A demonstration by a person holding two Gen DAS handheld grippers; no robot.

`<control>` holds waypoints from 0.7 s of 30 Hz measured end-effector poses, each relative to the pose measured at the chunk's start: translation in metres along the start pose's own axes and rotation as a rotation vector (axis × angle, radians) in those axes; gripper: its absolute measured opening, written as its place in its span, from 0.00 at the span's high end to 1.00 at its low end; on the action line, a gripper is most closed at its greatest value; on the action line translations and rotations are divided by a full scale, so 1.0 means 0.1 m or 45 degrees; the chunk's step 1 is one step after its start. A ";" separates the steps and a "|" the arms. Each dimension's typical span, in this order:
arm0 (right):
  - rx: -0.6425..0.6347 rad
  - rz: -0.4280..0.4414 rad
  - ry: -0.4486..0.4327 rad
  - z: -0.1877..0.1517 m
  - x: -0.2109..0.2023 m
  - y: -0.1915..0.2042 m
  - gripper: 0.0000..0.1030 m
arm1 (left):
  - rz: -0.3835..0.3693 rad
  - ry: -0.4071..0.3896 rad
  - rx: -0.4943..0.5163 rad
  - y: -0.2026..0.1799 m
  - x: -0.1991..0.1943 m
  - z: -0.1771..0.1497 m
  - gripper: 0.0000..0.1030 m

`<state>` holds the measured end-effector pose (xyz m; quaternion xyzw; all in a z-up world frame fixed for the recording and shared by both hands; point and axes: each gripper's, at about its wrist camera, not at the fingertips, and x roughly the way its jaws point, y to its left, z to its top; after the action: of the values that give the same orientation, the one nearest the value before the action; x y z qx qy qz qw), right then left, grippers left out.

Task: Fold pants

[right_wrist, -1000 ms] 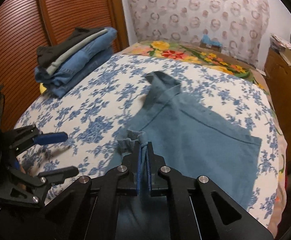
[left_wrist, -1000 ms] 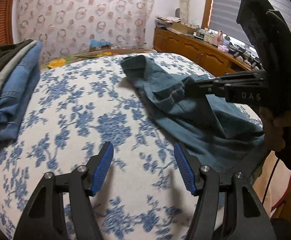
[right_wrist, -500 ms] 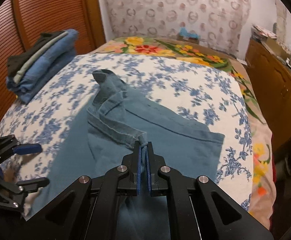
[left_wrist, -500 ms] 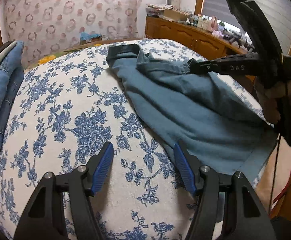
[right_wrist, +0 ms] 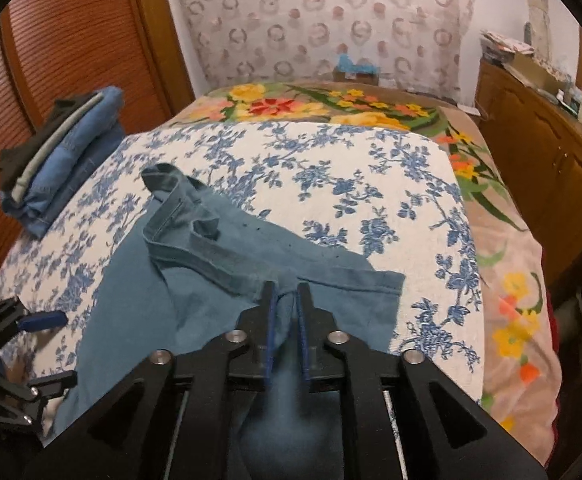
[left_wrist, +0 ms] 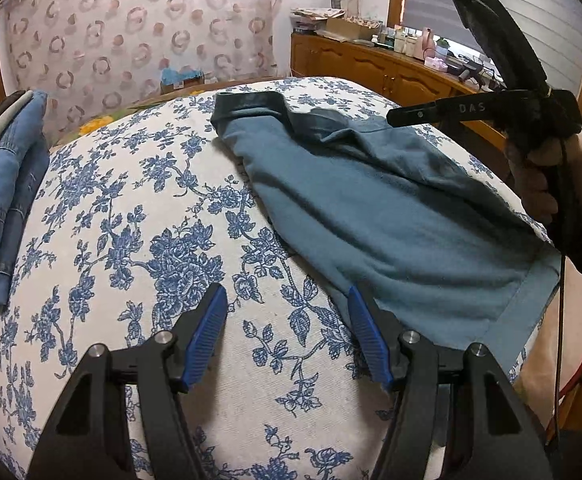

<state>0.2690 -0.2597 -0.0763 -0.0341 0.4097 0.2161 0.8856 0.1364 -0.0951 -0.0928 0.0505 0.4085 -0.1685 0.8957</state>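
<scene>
Teal-blue pants (left_wrist: 379, 216) lie on the blue-flowered bedspread (left_wrist: 139, 208), waistband toward the far end. In the right wrist view the pants (right_wrist: 219, 280) show a folded-over waistband. My left gripper (left_wrist: 287, 312) is open and empty, low over the bedspread, its right finger at the pants' near edge. My right gripper (right_wrist: 287, 300) has its jaws slightly parted over the pants' cloth, with fabric between and below the pads. The right gripper's body shows in the left wrist view (left_wrist: 491, 108), held in a hand.
A stack of folded jeans and dark clothes (right_wrist: 59, 156) sits at the bed's left side by the wooden sliding door (right_wrist: 71, 40). A wooden dresser (left_wrist: 391, 76) with clutter stands to the right. A flowered blanket (right_wrist: 371, 108) covers the far end.
My right gripper carried the waistband corner across to the right, then its jaws parted a little and the cloth settled. The left gripper stayed open, shifting nearer the pants' edge.
</scene>
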 end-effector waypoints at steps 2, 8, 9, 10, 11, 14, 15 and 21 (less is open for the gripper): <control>0.006 0.028 0.008 -0.01 0.01 -0.01 0.79 | 0.000 0.000 0.001 0.00 0.00 0.00 0.39; -0.024 0.033 0.064 -0.09 0.14 0.03 0.73 | -0.002 -0.001 0.002 0.00 0.00 0.00 0.39; -0.020 0.024 0.069 -0.09 0.15 0.02 0.70 | -0.002 -0.001 0.002 0.00 0.00 0.00 0.39; -0.022 0.008 0.075 -0.10 0.17 0.02 0.67 | -0.003 -0.001 0.001 0.00 0.00 0.00 0.39; -0.026 0.001 0.079 -0.10 0.18 0.02 0.67 | -0.003 -0.001 0.001 0.00 0.00 0.00 0.39; -0.030 -0.002 0.079 -0.10 0.20 0.01 0.66 | -0.003 -0.001 0.002 0.00 0.00 0.00 0.39; -0.032 -0.003 0.078 -0.11 0.22 0.01 0.66 | -0.003 -0.001 0.002 0.00 0.00 0.00 0.39; -0.093 0.038 0.063 -0.13 0.21 0.08 0.95 | -0.002 -0.001 0.002 0.00 0.00 0.00 0.39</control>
<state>0.2684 -0.2478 -0.0989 -0.0657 0.4238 0.2434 0.8700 0.1364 -0.0954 -0.0929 0.0508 0.4079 -0.1697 0.8957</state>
